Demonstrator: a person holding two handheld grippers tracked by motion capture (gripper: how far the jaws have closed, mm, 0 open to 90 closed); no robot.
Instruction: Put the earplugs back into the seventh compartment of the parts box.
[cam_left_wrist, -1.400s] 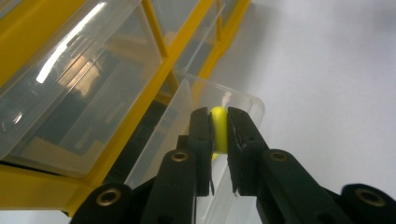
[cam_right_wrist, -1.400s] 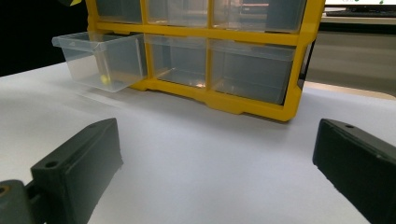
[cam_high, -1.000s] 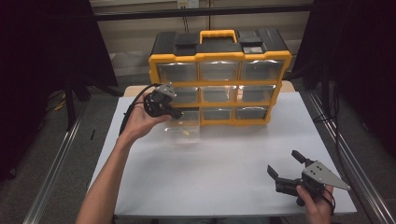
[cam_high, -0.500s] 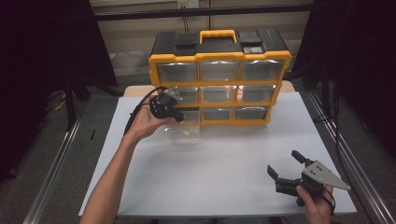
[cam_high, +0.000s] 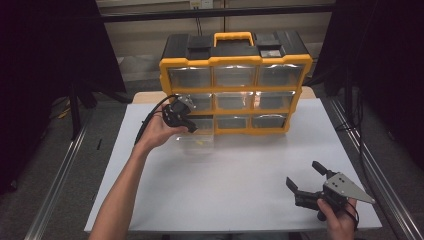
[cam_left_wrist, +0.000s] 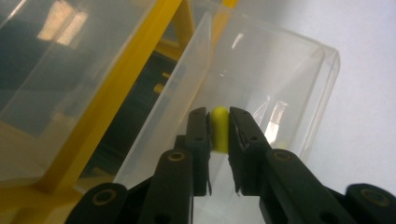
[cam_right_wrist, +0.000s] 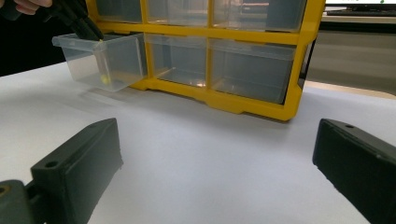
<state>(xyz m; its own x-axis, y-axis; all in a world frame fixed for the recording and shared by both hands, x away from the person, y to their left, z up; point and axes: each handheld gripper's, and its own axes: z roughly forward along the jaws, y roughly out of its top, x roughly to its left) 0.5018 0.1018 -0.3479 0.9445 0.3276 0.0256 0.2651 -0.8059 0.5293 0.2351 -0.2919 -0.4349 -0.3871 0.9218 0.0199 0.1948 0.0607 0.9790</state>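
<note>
My left gripper (cam_high: 192, 129) reaches down into a clear plastic drawer (cam_high: 197, 142) pulled out of the bottom-left slot of a yellow and black drawer cabinet (cam_high: 235, 90). In the left gripper view its jaws (cam_left_wrist: 218, 116) pinch a small yellow piece (cam_left_wrist: 219, 133) over the drawer (cam_left_wrist: 280, 70). The jaws have just been opening a little, with the piece still between the pads. Another yellow piece (cam_right_wrist: 106, 79) lies in the drawer (cam_right_wrist: 116, 60). My right gripper (cam_high: 304, 174) rests open near the table's front right, with nothing between its jaws (cam_right_wrist: 217, 126).
The cabinet (cam_right_wrist: 210, 37) stands at the back of the white table (cam_high: 240, 185), its other clear drawers pushed in. Black metal rails run along both sides of the table. A dark cable trails from the left gripper over the table's left part.
My left hand has sunk slightly and shifted right, bringing its jaws lower into the pulled-out drawer. The right hand has stayed where it was.
</note>
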